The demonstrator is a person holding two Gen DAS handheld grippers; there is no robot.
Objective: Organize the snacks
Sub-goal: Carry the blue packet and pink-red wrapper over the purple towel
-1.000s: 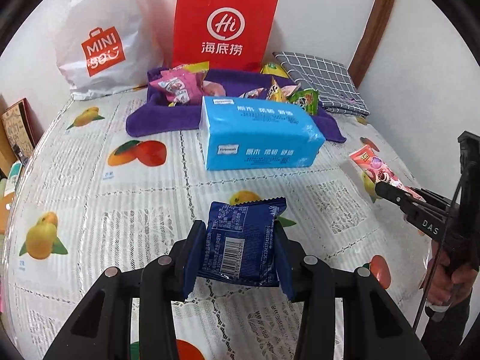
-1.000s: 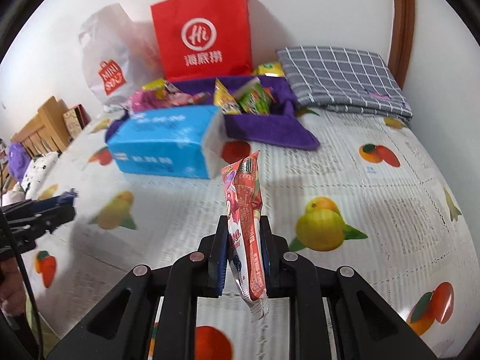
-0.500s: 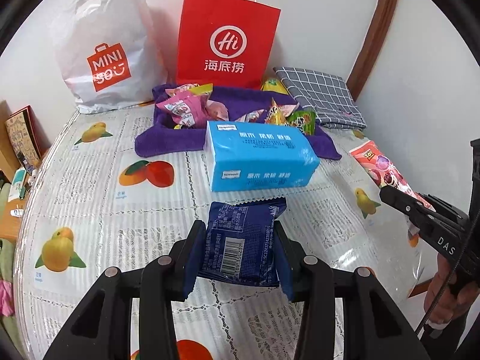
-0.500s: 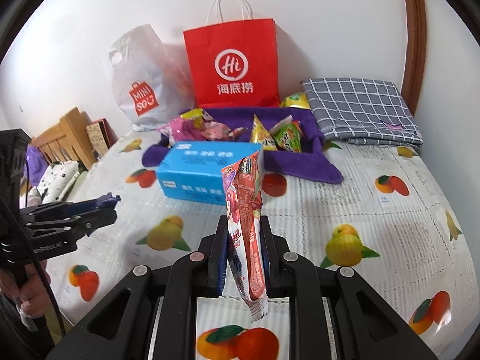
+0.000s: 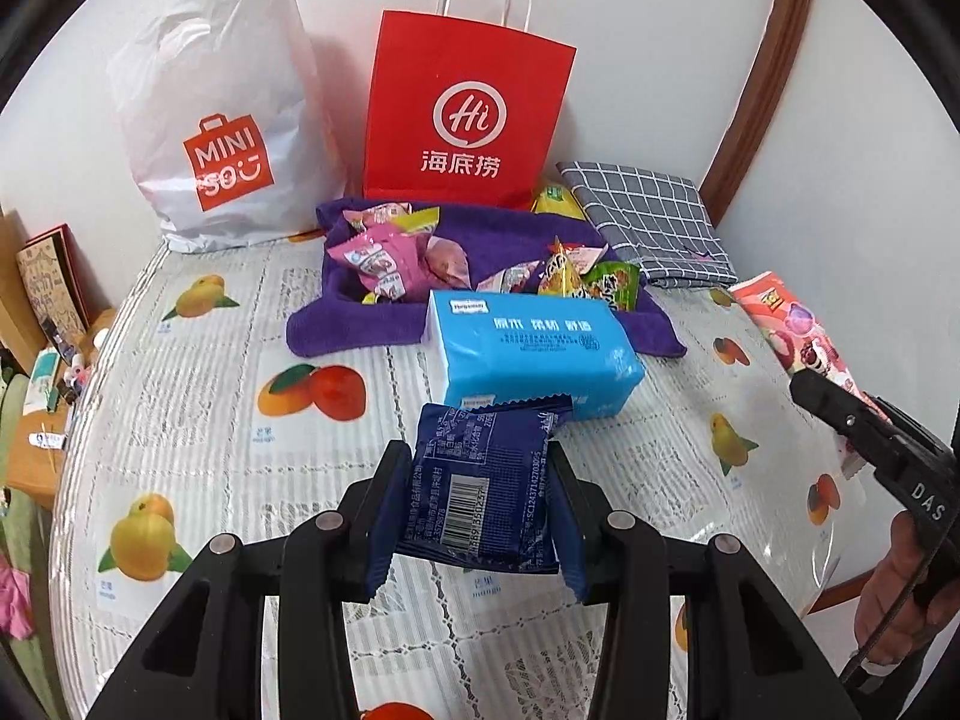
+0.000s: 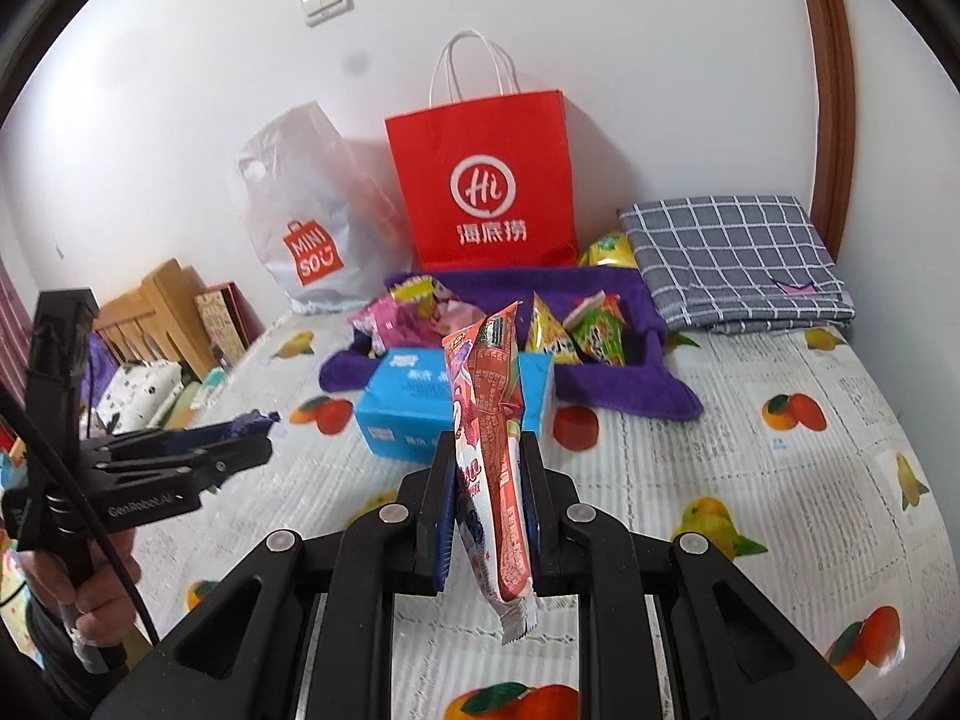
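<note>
Navy foil is the first item noted, at the left: the left gripper point(image 5: 474, 504) is clenched on a dark blue snack packet point(image 5: 483, 492), barcode side up, the packet lying flat between the jaws with its crimped end pointing forward; it is carried clear above the surface point(image 5: 198, 420), touching nothing else. Directly ahead of it lies the blue tissue pack point(image 5: 534, 354), long axis crosswise to the gripper; beyond that, the purple cloth point(image 5: 354, 324) carries the loose snacks, pink packets point(image 5: 384, 258) at its left and green and yellow packets point(image 5: 600, 279) at its right. A white Miniso bag point(image 5: 222, 120) and a red paper bag point(image 5: 468, 114) stand against the wall behind the cloth.

At the right, the right gripper point(image 6: 489, 504) is closed on a long red-pink snack packet point(image 6: 489, 438), held on edge, its long axis running forward and upward, the tail hanging below the jaws; it too is off the surface. The cloth lies straight ahead of both grippers, past the tissue pack. Judgement: neither gripper is clearly nearer; whichever goes first must carry its packet over or round the tissue pack to reach the cloth or the bags.
</note>
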